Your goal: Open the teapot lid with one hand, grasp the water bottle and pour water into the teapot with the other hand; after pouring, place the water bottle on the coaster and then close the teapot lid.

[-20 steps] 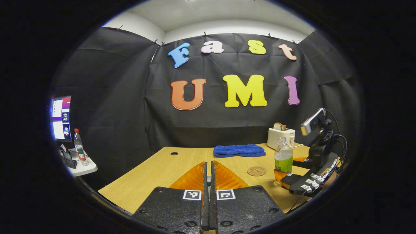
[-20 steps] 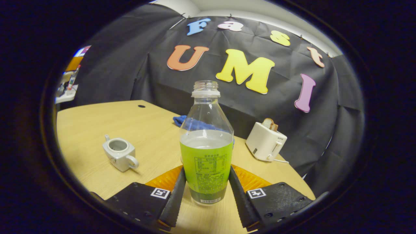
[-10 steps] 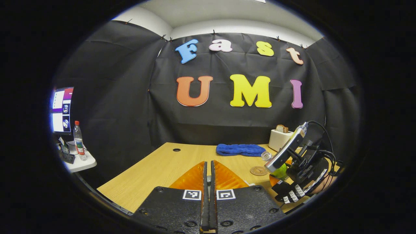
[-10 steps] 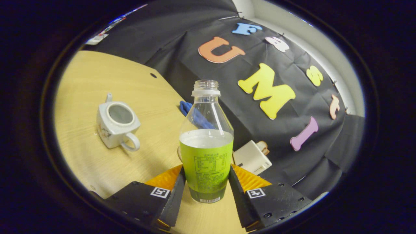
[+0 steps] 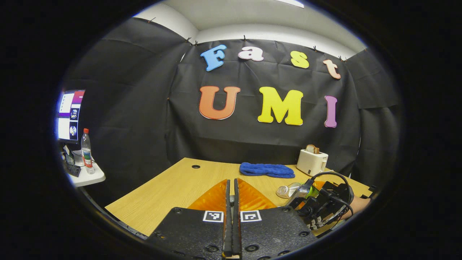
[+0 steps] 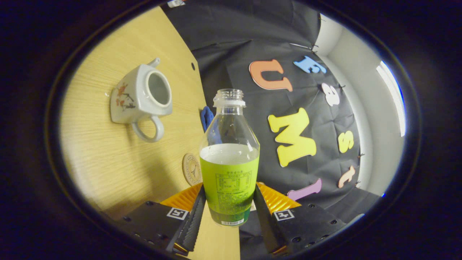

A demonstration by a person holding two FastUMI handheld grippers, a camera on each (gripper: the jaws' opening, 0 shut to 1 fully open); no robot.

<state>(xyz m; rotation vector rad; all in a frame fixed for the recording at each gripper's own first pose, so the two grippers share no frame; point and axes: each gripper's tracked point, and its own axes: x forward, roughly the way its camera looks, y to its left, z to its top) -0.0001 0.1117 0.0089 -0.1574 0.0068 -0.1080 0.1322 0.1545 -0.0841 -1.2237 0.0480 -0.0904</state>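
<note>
You're in the pour step. Desk [image 6: 108,159] carries the teapot [image 6: 139,95], lid off, mouth bare. Your right claw [image 6: 228,213] clamps the water bottle [image 6: 229,159] at the label, both fingers pressing; it's uncapped, part full, and rolled hard sideways toward the pot. Next: get the neck over the opening before tipping further; it's well short now. Left claw [image 5: 231,202] is closed, raised over the desk; can't tell if it pinches the lid. Toaster [image 5: 312,161] and blue cloth [image 5: 266,169] sit clear at the back. Coaster [image 6: 192,169] lies beside the bottle.
</note>
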